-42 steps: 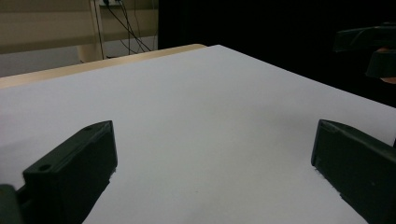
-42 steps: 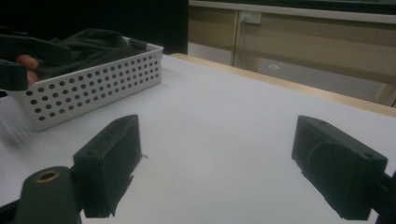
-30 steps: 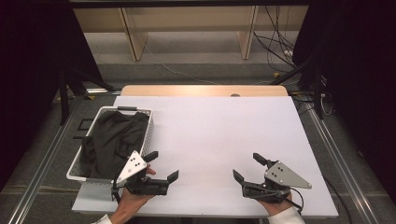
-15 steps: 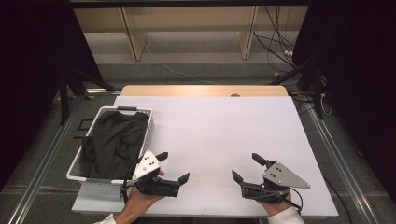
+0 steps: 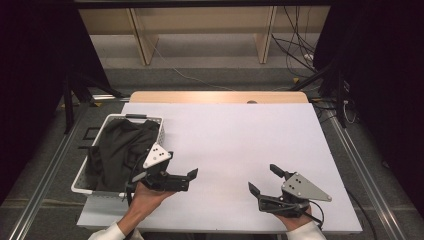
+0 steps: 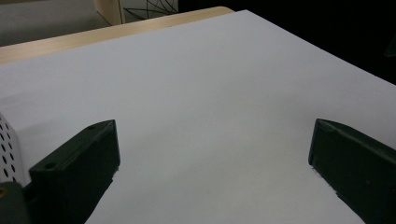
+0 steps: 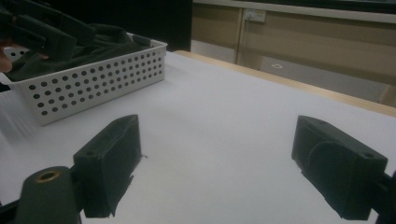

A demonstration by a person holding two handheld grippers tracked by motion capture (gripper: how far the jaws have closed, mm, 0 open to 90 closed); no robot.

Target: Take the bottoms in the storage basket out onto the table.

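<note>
A white perforated basket (image 5: 145, 119) sits at the table's left and holds a crumpled dark cloth (image 5: 117, 147). My left gripper (image 5: 180, 166) hovers open just right of the basket's near corner, its jaws pointing right over the bare white tabletop (image 5: 230, 135). In the left gripper view the jaws of the left gripper (image 6: 210, 154) stand wide apart with nothing between them. My right gripper (image 5: 264, 179) is open near the front right, aimed left. The right gripper view shows the right gripper (image 7: 219, 158) empty, with the basket (image 7: 93, 84), the cloth (image 7: 100, 42) and the left gripper (image 7: 44, 28) beyond.
The table's far edge is a bare wooden strip (image 5: 215, 97). Wooden shelving legs (image 5: 265, 40) and loose cables (image 5: 300, 50) lie on the floor behind. Black stands and metal rails (image 5: 45, 185) flank the table. The basket's corner (image 6: 9, 149) sits close beside the left jaw.
My left gripper has shifted right and then farther from the front edge, alongside the basket's near corner. The right gripper has stayed where it was.
</note>
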